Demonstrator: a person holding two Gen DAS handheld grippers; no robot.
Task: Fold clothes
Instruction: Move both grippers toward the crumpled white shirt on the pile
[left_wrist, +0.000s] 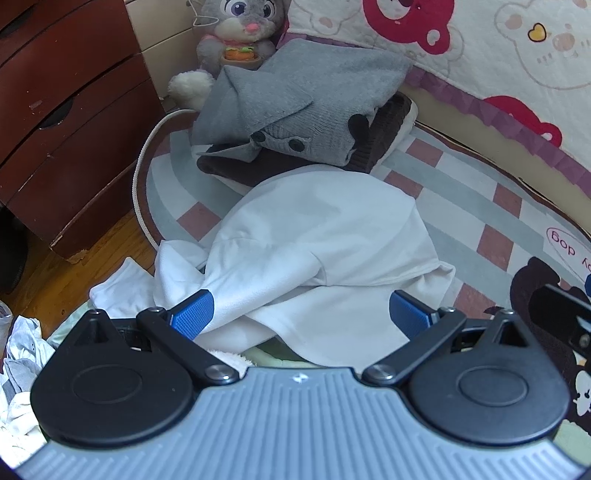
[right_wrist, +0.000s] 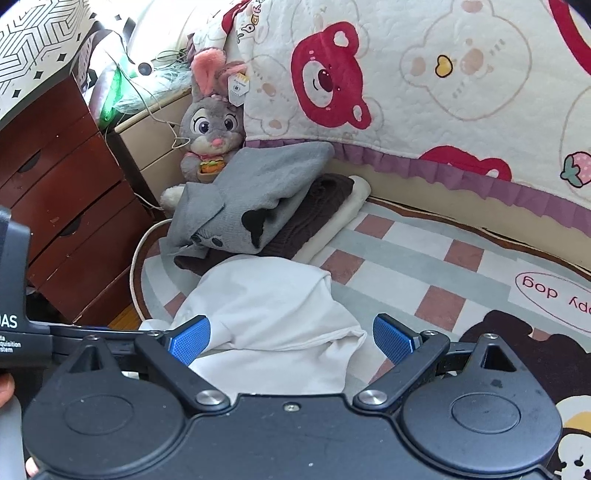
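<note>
Nearest us, the left hand-held gripper (left_wrist: 301, 314) stands spread apart, empty, the white garment (left_wrist: 314, 251) lying between and just beyond its blue pads. Our right hand-held gripper (right_wrist: 291, 338) likewise gapes over the same white cloth's edge, gripping nothing. The garment rests on the checked rug (right_wrist: 424, 258). Farther off sits a folded grey cardigan (left_wrist: 295, 103) atop brown clothing (right_wrist: 317, 210), beside a plush rabbit (right_wrist: 212, 129).

left gripper (left_wrist: 302, 314): black linkage arms, blue knurled pads (left_wrist: 192, 313), silver pivot screws behind them
left body: grey ribbed housing, small white mark at centre, two black round lobes at its sides
right gripper (right_wrist: 291, 339): same black arms, blue pads (right_wrist: 190, 339), all-black housing, one small centre screw
right, left of claw: black block with white lettering, partly cut off
skin: fingertips at lower left edge
</note>
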